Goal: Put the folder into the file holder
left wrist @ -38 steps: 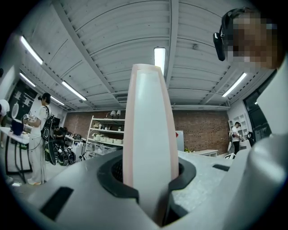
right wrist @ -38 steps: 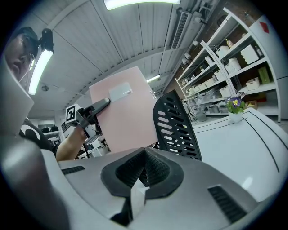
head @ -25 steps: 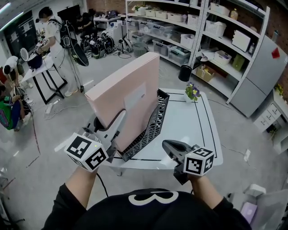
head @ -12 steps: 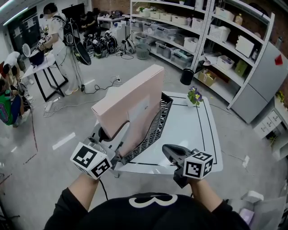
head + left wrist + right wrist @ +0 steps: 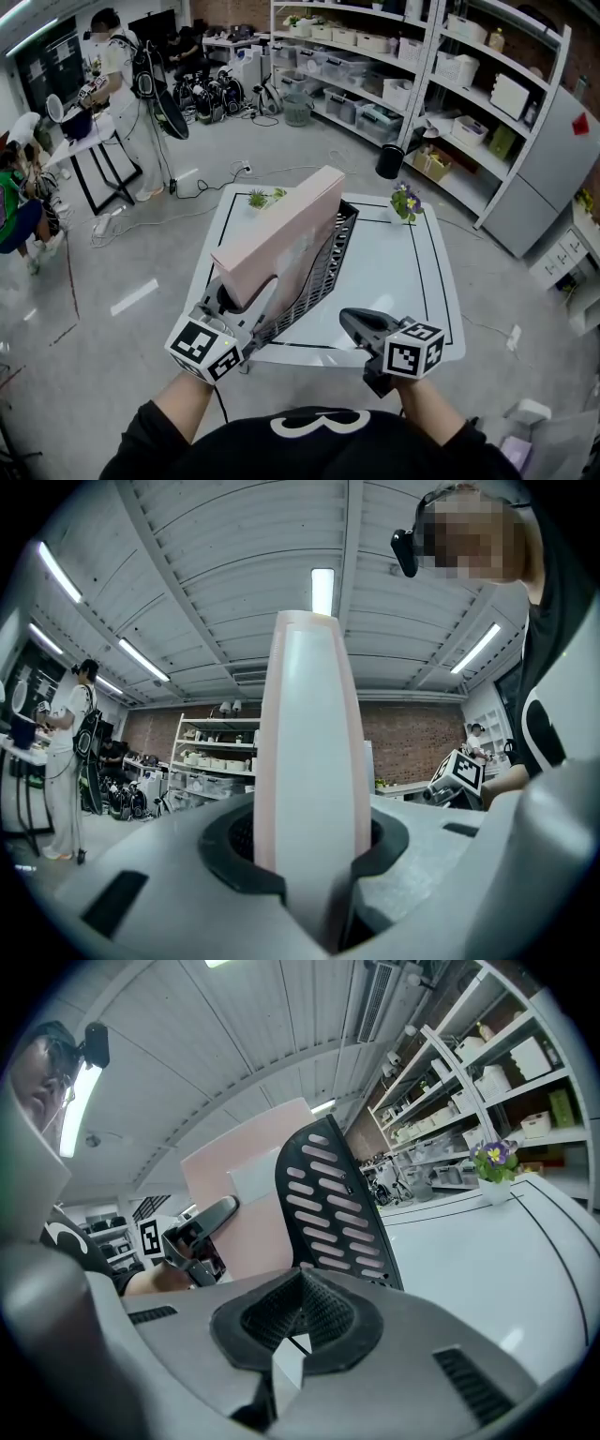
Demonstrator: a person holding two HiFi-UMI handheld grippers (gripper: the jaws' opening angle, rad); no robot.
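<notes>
A thick pink folder (image 5: 281, 232) leans low over the left side of the black mesh file holder (image 5: 328, 262) on the white table (image 5: 403, 281), its lower part down inside the holder. My left gripper (image 5: 234, 302) is shut on the folder's near bottom edge. In the left gripper view the folder's pale spine (image 5: 309, 761) rises straight up from between the jaws of the left gripper (image 5: 311, 864). My right gripper (image 5: 359, 324) hovers shut and empty over the table's front edge, right of the holder. The right gripper view shows the holder's slotted wall (image 5: 333, 1206) and the folder (image 5: 239, 1194) behind it.
A potted purple flower (image 5: 404, 199) stands at the table's far right corner, and small green plants (image 5: 265, 197) at the far left. A person (image 5: 117, 84) works at a side table far left. Shelving with bins (image 5: 422, 66) fills the back.
The folder has tipped down from nearly upright and sunk into the file holder, with my left gripper dropping lower with it. The right gripper has stayed put.
</notes>
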